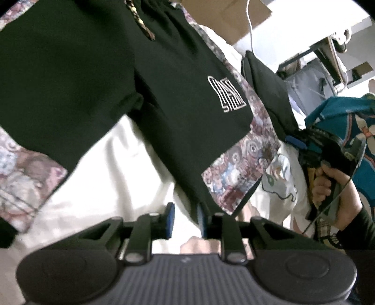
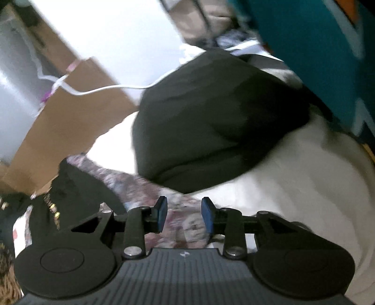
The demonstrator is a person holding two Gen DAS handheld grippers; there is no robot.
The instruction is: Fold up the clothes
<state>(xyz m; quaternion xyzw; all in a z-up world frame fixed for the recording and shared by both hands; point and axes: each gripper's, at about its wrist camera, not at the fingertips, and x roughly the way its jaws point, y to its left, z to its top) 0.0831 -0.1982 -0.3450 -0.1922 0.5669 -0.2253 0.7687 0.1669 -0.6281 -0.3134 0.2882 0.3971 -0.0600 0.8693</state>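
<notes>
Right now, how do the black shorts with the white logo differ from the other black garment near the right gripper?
The shorts lie spread flat; the black garment sits bunched in a rounded heap. The shorts show a white logo and a patterned drawstring; the garment looks plain. The shorts lie partly on patterned bedding, the garment mostly on white fabric. Both are black.

Left gripper [image 1: 185, 217] and right gripper [image 2: 184, 214] both parted, angled downward

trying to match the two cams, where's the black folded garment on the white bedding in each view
Left wrist view: the black folded garment lies right of centre, just beyond the right gripper.
Right wrist view: it fills the centre, above the open right gripper's fingertips.
Shared landmark: the brown cardboard box with the white cable across it, top centre versus left.
</notes>
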